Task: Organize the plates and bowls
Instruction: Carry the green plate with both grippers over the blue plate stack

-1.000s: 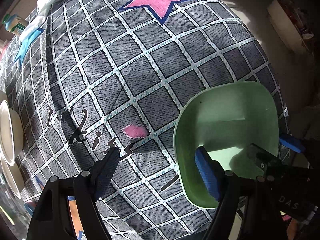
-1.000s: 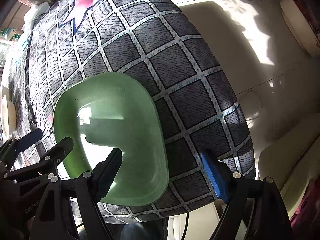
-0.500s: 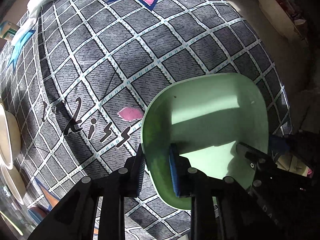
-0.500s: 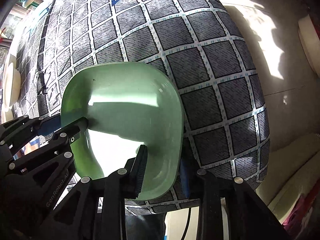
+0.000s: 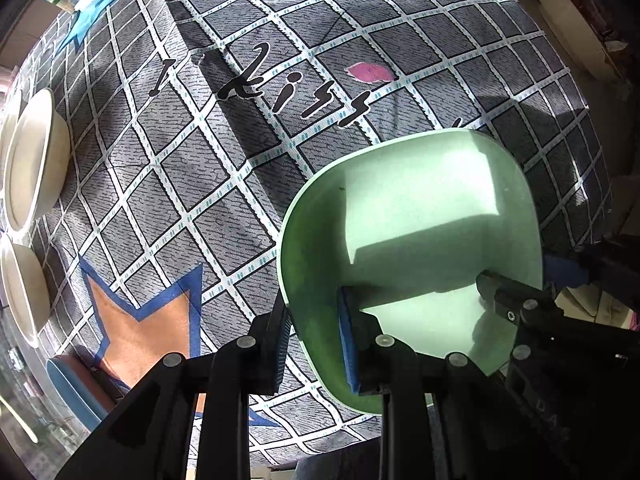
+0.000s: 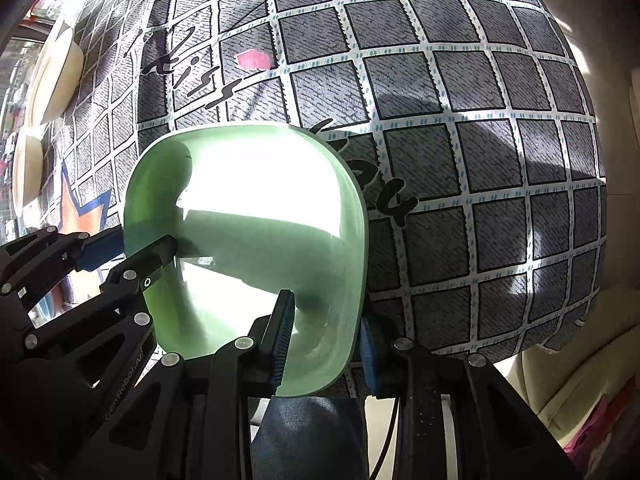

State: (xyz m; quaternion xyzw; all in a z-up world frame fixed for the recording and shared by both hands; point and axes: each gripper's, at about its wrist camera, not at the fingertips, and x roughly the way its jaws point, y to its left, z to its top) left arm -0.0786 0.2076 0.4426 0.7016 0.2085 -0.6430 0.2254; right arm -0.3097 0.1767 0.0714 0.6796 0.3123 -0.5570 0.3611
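with both clamped on the green bowl [image 5: 420,216] | left tool [image 5: 314,344] left rim | right tool [image 6: 324,336] right rim

Checked grey tablecloth [image 5: 208,184] (stars, black lettering) carries two cream bowls [image 5: 34,160] at its left edge.

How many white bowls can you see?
2. One white bowl sits at the tablecloth's left edge, another just below it. More may be hidden past the frame.

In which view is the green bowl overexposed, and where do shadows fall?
Right wrist view: sunlight blows out the inside of the green bowl to white, and a dark shadow crosses the tablecloth. Left wrist view: the bowl keeps its colour, with a hard-edged shadow inside; fisheye bends the grid.
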